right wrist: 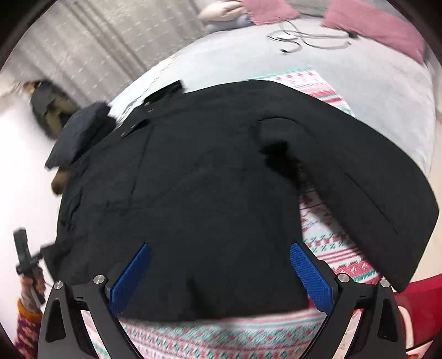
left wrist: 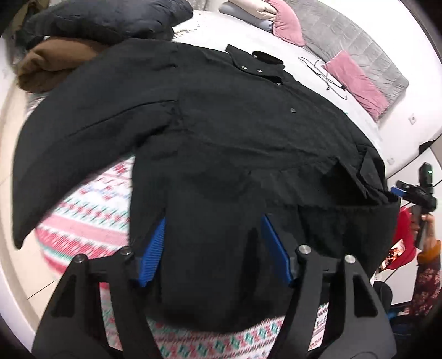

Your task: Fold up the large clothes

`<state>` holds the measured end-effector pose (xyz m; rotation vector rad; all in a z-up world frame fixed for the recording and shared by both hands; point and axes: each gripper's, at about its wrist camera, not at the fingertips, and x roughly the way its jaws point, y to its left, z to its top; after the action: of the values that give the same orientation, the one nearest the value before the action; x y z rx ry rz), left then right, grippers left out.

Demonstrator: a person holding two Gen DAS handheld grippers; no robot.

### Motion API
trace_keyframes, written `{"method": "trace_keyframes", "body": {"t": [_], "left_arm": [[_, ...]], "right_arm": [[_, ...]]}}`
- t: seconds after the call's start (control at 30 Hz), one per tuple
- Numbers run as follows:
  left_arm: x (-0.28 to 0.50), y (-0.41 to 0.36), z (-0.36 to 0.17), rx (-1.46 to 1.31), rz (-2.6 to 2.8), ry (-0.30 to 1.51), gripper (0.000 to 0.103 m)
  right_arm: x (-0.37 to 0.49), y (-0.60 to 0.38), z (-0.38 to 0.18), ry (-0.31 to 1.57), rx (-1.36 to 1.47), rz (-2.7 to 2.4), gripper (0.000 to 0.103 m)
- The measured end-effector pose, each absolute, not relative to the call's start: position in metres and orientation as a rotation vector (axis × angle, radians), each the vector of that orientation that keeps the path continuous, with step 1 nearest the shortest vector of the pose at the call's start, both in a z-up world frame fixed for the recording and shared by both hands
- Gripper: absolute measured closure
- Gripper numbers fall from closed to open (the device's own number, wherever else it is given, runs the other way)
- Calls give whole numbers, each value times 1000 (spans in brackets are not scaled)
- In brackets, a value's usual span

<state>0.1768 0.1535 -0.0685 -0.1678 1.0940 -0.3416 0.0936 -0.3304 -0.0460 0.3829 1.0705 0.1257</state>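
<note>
A large black jacket with metal snaps lies spread front-up on a patterned pink, white and green blanket. It also shows in the right wrist view. My left gripper has its blue pads wide apart around a bunch of the jacket's bottom hem. My right gripper also has its blue pads wide apart, with the hem fabric lying between them. One sleeve spreads out to the left, the other sleeve to the right. The right gripper also shows in the left wrist view.
The blanket lies on a grey bed. A brown folded garment and a dark navy one sit beside the jacket's shoulder. Pink cushions and a black cable lie at the bed's far end.
</note>
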Motion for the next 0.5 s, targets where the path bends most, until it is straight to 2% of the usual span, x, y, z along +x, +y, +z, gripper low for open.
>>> {"method": "trace_keyframes", "body": {"t": [0.1,0.17,0.2,0.23,0.27,0.4,0.5], "left_arm": [[187,149,-75,-199,-362,1107,45],[191,147,-82,-229,-375,1128,64],[191,148,-84,-244,-366,1137,70],[191,150,-85,-261,-356,1144,79],[190,151,-84,-272,-359,1142,83],[183,154,-73,-264,-384,1105,90],[181,153,-75,-274,-384,1079,94]], "right_arm": [[110,-340,-66,1106,402,91,9],[120,-343,-80,1130,407,63,14],[125,-344,-89,1140,421,45,21],[128,-344,-93,1141,434,37,24],[130,-342,-95,1127,440,26,27],[129,-328,-74,1001,470,108,27],[143,-317,-75,1009,465,143,27]]}}
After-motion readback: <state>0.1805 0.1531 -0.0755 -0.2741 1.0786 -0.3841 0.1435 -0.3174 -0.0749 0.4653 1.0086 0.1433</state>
